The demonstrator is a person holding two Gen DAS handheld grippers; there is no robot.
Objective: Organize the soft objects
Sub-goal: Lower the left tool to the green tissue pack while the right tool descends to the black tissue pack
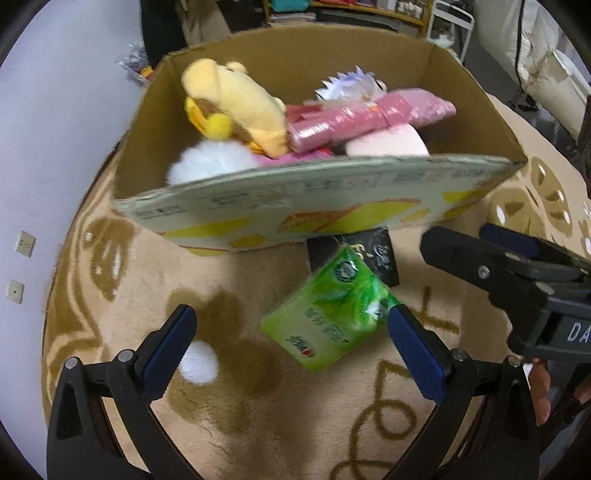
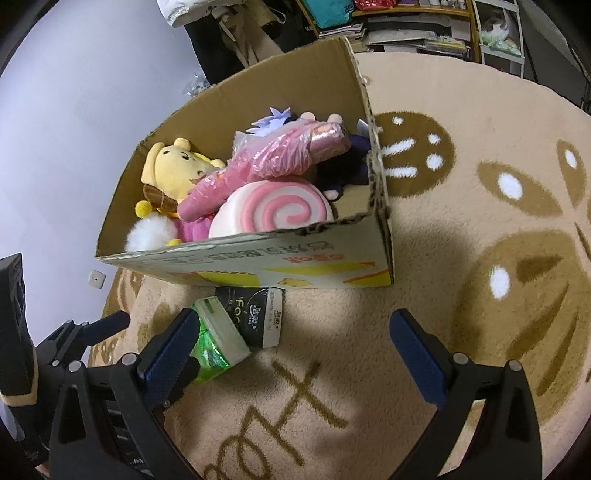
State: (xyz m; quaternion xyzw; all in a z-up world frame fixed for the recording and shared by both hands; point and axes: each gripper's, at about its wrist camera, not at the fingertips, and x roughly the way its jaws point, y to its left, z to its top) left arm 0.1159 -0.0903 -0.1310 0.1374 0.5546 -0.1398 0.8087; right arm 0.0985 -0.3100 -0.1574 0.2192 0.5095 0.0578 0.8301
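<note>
An open cardboard box point(image 1: 295, 206) stands on the rug and holds a yellow bear plush point(image 1: 240, 103), a pink wrapped bundle point(image 1: 369, 114), a white fluffy toy point(image 1: 210, 162) and a pink swirl cushion point(image 2: 277, 210). A green tissue pack point(image 1: 328, 314) lies on the rug in front of the box, partly over a black tissue pack point(image 1: 373, 251). My left gripper point(image 1: 291, 339) is open, its right finger touching the green pack. My right gripper point(image 2: 291, 343) is open above the rug, with both packs point(image 2: 221, 339) point(image 2: 255, 314) by its left finger.
The beige rug point(image 2: 480, 184) with brown patterns covers the floor. A white wall is at the left. Shelves with books and clutter point(image 2: 406, 26) stand behind the box. The right gripper point(image 1: 517, 273) shows at the right in the left wrist view.
</note>
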